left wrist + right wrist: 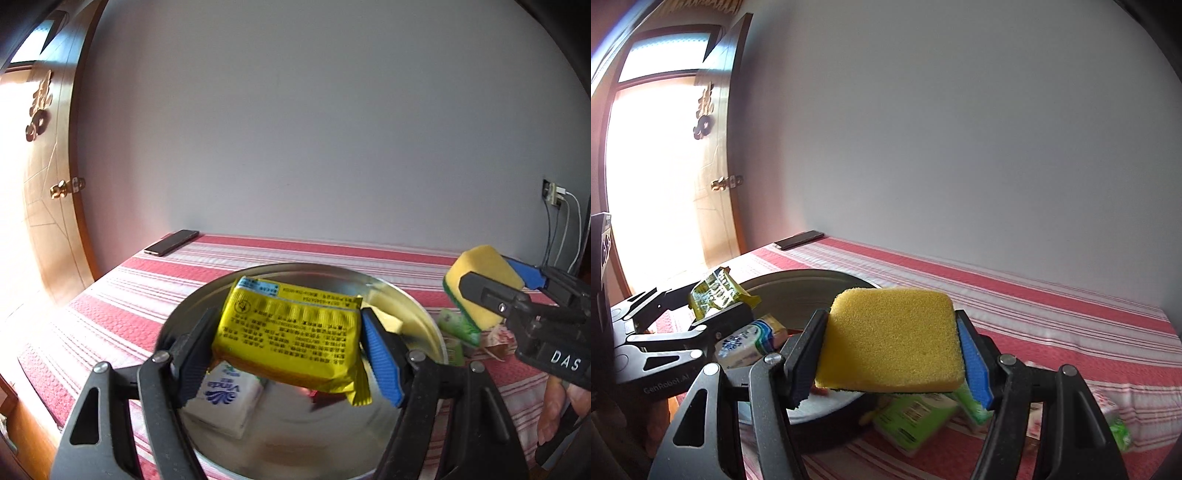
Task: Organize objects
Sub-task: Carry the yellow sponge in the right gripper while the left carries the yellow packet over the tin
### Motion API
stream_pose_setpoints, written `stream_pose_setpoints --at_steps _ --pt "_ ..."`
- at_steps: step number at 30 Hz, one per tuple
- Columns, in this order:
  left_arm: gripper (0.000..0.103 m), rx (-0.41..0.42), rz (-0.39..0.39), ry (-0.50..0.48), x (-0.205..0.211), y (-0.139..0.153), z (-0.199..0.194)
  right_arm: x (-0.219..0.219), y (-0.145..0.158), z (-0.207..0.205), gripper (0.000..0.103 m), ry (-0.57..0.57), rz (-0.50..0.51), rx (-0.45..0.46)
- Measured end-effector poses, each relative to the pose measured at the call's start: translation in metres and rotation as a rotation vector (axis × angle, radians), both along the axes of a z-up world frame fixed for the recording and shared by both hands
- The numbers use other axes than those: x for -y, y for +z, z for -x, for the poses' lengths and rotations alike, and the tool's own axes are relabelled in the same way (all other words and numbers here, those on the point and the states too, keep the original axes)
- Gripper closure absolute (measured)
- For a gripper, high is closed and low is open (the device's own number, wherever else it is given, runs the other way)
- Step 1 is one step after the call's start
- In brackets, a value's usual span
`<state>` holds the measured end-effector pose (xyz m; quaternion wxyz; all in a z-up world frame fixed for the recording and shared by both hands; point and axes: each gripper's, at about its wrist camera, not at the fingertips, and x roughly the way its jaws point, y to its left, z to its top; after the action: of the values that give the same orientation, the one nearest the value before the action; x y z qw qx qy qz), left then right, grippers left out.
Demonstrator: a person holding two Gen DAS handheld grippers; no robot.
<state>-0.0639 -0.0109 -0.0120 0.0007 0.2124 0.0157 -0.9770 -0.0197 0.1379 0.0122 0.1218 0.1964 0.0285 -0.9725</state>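
Note:
My left gripper (288, 343) is shut on a yellow snack packet (291, 332) and holds it above a round metal tray (424, 317). A white Vinda tissue pack (225, 398) lies in the tray under the packet. My right gripper (890, 354) is shut on a yellow sponge (890, 339) with a green underside, held above the tray's right rim (827, 417). The sponge also shows in the left wrist view (484, 280), to the right of the tray. The left gripper with the packet (716, 291) shows at the left of the right wrist view.
The tray sits on a red and white striped cloth (122, 310). Green and white packs (916, 421) lie on the cloth right of the tray. A dark phone (171, 242) lies at the far left corner. A wooden door (51, 206) stands left; wall socket cables (561, 229) hang right.

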Motion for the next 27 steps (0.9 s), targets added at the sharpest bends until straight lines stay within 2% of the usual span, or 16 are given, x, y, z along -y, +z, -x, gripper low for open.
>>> stream_pose_setpoints --at_steps 19,27 --pt "0.028 0.096 -0.014 0.073 0.033 -0.016 0.026 0.066 -0.021 0.051 0.035 0.087 -0.057 0.101" --pt "0.028 0.119 -0.003 0.094 0.042 -0.019 0.034 0.072 -0.026 0.060 0.035 0.087 -0.055 0.124"
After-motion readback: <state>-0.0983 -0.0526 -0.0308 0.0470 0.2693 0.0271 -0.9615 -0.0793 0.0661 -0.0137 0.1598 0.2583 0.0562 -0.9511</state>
